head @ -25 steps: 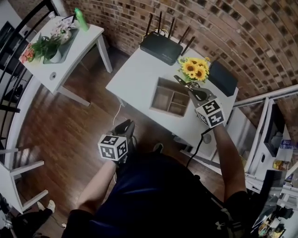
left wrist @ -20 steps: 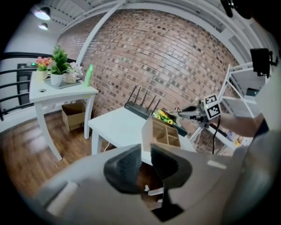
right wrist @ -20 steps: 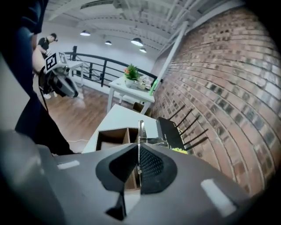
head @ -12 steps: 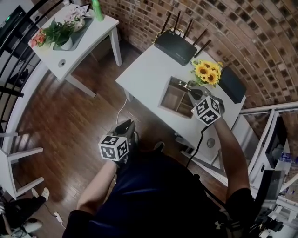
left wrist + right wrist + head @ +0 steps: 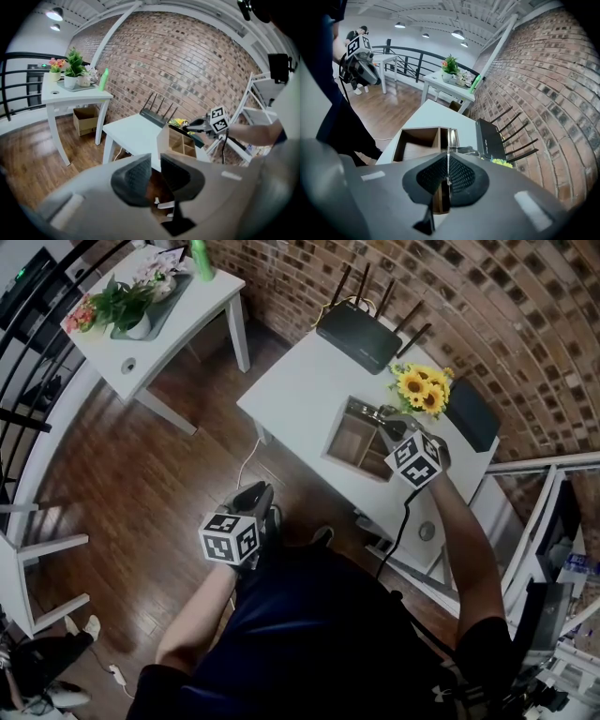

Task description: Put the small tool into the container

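A wooden box (image 5: 343, 442) with compartments stands on the white table (image 5: 291, 390). My right gripper (image 5: 386, 424) hovers over the box's right side, shut on a thin metal tool (image 5: 373, 412). In the right gripper view the tool (image 5: 448, 150) sticks out of the closed pads as a narrow strip, pointing over the box (image 5: 417, 140). My left gripper (image 5: 253, 491) hangs low in front of the person's lap, away from the table. Its jaws (image 5: 156, 164) stand a little apart with nothing between them.
A black router (image 5: 358, 334) with antennas lies at the table's far side. Sunflowers (image 5: 422, 390) and a flat black item (image 5: 473, 415) sit right of the box. A second white table (image 5: 159, 324) with plants stands at the far left, beside a black railing (image 5: 28, 381).
The right gripper has come slightly closer over the box with the tool. The left gripper has stayed where it was.
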The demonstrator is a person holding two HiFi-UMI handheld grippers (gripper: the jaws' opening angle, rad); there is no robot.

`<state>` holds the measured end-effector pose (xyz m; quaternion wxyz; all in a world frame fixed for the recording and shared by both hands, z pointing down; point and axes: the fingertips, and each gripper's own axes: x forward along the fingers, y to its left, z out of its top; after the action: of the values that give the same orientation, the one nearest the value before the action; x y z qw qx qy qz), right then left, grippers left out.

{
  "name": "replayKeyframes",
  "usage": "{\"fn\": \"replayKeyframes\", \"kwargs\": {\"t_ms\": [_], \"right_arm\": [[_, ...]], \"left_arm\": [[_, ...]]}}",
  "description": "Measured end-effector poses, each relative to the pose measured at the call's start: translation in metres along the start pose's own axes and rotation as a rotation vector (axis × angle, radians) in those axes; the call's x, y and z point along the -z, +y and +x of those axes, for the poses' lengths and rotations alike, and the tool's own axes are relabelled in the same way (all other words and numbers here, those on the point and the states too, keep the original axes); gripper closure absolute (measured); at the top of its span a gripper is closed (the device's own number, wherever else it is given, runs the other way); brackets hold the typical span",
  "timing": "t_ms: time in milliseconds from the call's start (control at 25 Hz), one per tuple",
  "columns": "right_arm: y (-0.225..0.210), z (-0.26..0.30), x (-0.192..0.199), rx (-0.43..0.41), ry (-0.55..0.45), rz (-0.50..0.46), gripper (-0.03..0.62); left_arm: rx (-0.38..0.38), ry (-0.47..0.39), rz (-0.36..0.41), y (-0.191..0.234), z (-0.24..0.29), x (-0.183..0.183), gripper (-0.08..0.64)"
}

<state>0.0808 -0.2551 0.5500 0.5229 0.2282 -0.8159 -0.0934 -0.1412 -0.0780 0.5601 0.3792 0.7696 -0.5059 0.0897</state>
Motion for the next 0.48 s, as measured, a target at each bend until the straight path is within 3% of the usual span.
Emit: {"fn": "replayKeyframes", "kwargs": {"t_ms": [480], "right_arm": [[0.002, 0.016, 0.009, -0.035, 0.018, 0.019, 0.578]], "left_arm": [[-0.002, 0.008, -0.013, -0.001, 0.005, 0.002, 0.499]]}}
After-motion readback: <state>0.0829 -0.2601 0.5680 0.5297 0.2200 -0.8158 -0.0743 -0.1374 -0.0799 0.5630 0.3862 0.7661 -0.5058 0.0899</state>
